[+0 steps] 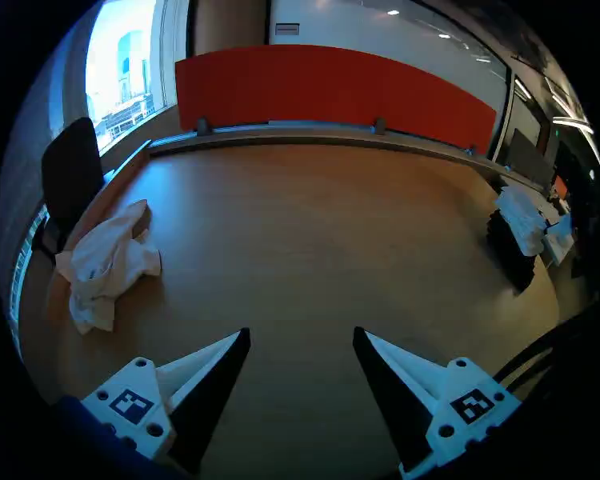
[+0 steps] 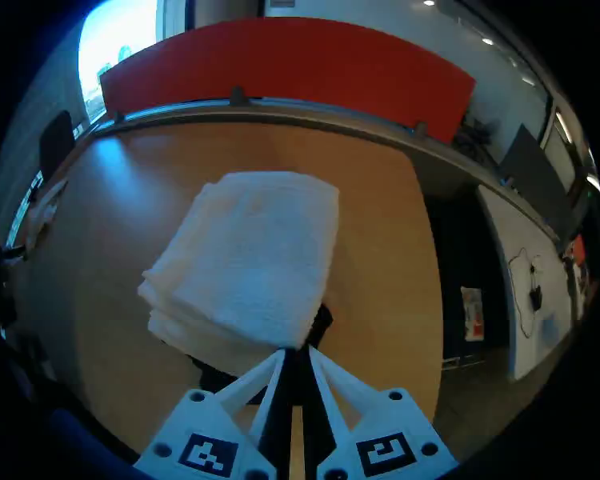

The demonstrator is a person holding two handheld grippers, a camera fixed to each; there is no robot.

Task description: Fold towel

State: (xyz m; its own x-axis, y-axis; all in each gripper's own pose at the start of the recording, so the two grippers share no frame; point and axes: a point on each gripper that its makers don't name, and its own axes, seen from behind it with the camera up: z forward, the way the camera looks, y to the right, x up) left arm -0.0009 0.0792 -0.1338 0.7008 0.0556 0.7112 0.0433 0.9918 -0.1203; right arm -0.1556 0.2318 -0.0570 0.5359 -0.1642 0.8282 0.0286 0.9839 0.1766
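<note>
Left tongs (image 1: 302,340) agape above light-brown wooden tabletop (image 1: 316,232); right tongs (image 2: 298,356) closed at near edge of folded white cloth towel (image 2: 252,256), mid-frame.

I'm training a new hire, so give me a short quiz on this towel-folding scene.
1. True or false: the left gripper is open.
2. The crumpled towel lies: A by the chair; B on the floor; C on the divider.
3. Fill in: the folded towel sits just ahead of the ___ gripper's tips.
Key: 1 true; 2 A; 3 right.
</note>
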